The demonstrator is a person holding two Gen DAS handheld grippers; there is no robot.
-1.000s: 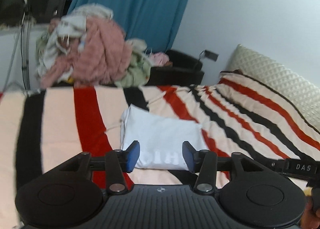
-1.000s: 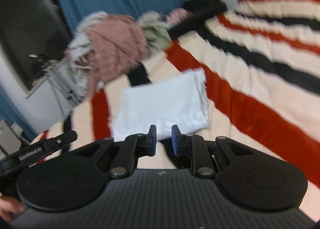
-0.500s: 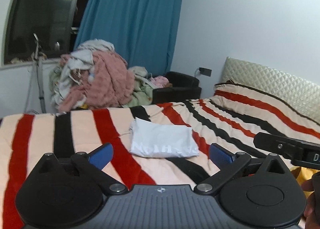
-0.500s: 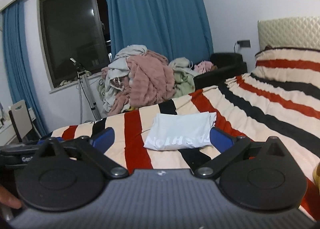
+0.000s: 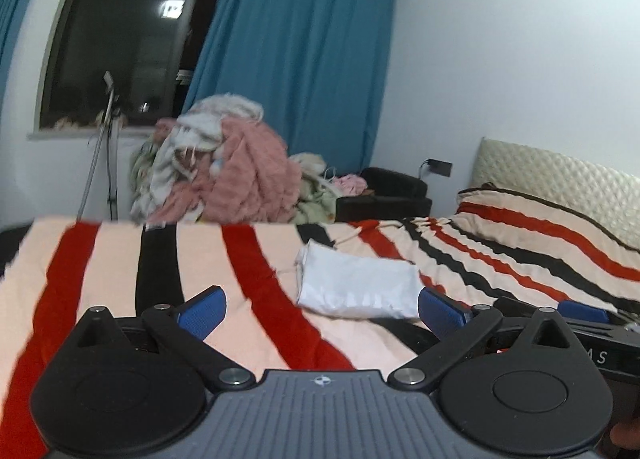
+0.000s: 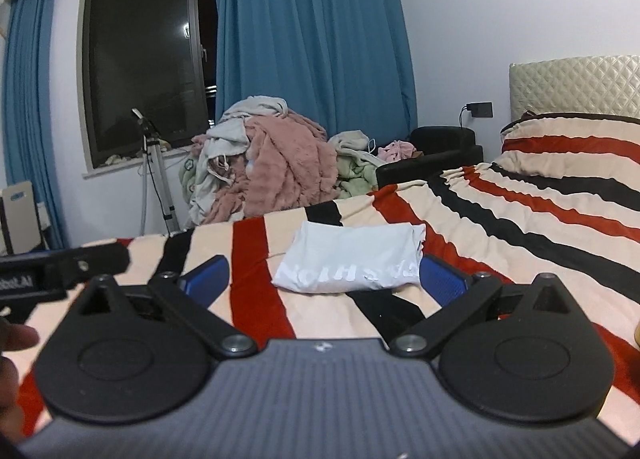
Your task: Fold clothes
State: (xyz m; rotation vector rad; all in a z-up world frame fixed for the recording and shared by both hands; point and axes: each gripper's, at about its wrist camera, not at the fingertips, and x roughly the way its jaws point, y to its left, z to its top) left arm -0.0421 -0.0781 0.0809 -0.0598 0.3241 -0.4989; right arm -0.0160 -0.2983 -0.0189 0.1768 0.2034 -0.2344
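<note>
A folded white T-shirt [image 5: 356, 287] [image 6: 352, 259] with white lettering lies flat on the striped bedspread [image 5: 120, 271] [image 6: 520, 219]. My left gripper [image 5: 322, 309] hovers in front of it, jaws spread wide with nothing between the blue pads [image 5: 202, 311]. My right gripper [image 6: 324, 275] is also open and empty, a short way back from the shirt's near edge, blue pads [image 6: 444, 279] wide apart. The right gripper's arm shows at the lower right of the left wrist view, the left one's at the left edge of the right wrist view.
A heap of unfolded clothes [image 5: 224, 171] [image 6: 272, 167], pink and pale, rises beyond the bed's far edge by the blue curtain [image 6: 312, 39]. A black chair [image 6: 436, 151] stands near the wall; a tripod [image 6: 156, 179] by the window. Padded headboard [image 6: 576, 83] at right.
Both grippers opened wide from around the folded shirt and drew back from it; the shirt now lies farther off and free on the bedspread. Both views have levelled out.
</note>
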